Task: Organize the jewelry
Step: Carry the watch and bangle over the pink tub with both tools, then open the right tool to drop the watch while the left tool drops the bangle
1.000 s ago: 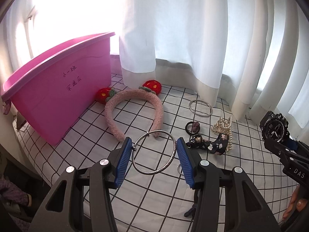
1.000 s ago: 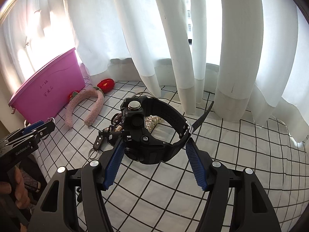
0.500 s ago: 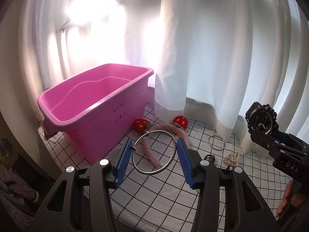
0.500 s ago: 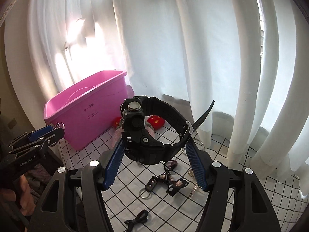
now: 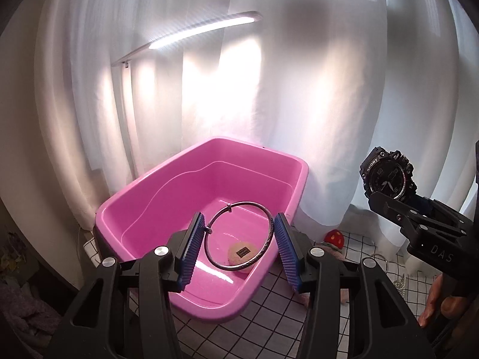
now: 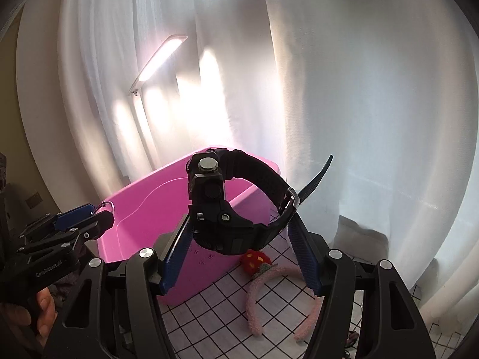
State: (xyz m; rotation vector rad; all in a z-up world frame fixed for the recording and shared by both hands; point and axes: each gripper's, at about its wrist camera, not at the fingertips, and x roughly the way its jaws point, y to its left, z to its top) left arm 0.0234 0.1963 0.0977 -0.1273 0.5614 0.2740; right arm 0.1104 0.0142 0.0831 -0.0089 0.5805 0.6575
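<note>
My left gripper is shut on a silver ring bracelet, held upright over the pink tub. A small round beige item lies on the tub's floor. My right gripper is shut on a black sport watch, raised in front of the pink tub. In the left wrist view that black watch shows at the right, beside the tub. The left gripper appears at the left of the right wrist view, over the tub's near rim.
A pink fuzzy headband with red strawberry ends lies on the checked cloth beside the tub. White curtains hang behind. A lit lamp bar sits above. A person's fingers hold the right tool.
Both grippers rose and swung left from the scattered jewelry toward the tub. The ring now hangs over the tub's inside; the watch stands just in front of it.
</note>
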